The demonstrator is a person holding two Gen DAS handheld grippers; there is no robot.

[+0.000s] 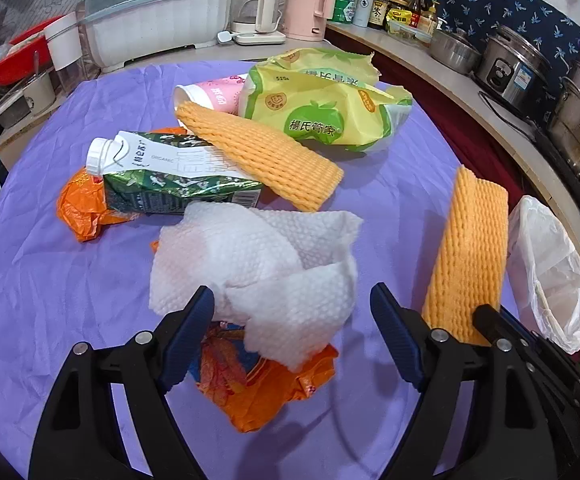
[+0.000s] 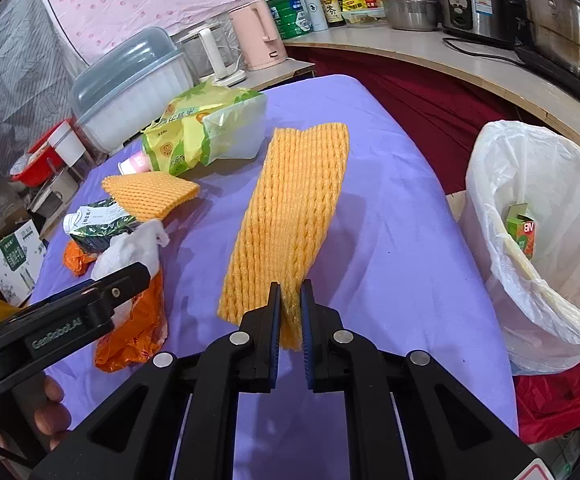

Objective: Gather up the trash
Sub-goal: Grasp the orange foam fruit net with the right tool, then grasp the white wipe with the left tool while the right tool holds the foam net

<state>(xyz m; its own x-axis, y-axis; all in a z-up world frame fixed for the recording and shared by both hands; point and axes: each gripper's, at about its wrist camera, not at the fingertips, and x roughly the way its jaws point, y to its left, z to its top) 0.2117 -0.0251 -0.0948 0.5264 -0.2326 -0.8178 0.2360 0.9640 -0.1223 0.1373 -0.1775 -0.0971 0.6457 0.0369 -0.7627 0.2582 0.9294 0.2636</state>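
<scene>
My left gripper [image 1: 292, 298] stands open over a crumpled white paper towel [image 1: 257, 264]. The towel lies between the blue pads; only the left pad [image 1: 193, 332] touches it. Under the towel lies an orange wrapper [image 1: 261, 388]. Behind it are a green milk carton [image 1: 169, 176], an orange foam net [image 1: 257, 152], a pink cup [image 1: 217, 96] and a yellow-green bag [image 1: 322, 108]. My right gripper [image 2: 290, 292] is shut on the near end of a second foam net [image 2: 290, 208], which it holds above the purple cloth [image 2: 390, 272]. That net [image 1: 470, 256] also shows in the left wrist view.
A bin with a white liner [image 2: 490, 184] stands to the right of the table, a green carton [image 2: 524, 232] inside. Kettles, a covered dish rack [image 1: 157, 12], bottles and steel pots [image 1: 514, 64] line the back and the counter. A hand [image 2: 49, 408] is at lower left.
</scene>
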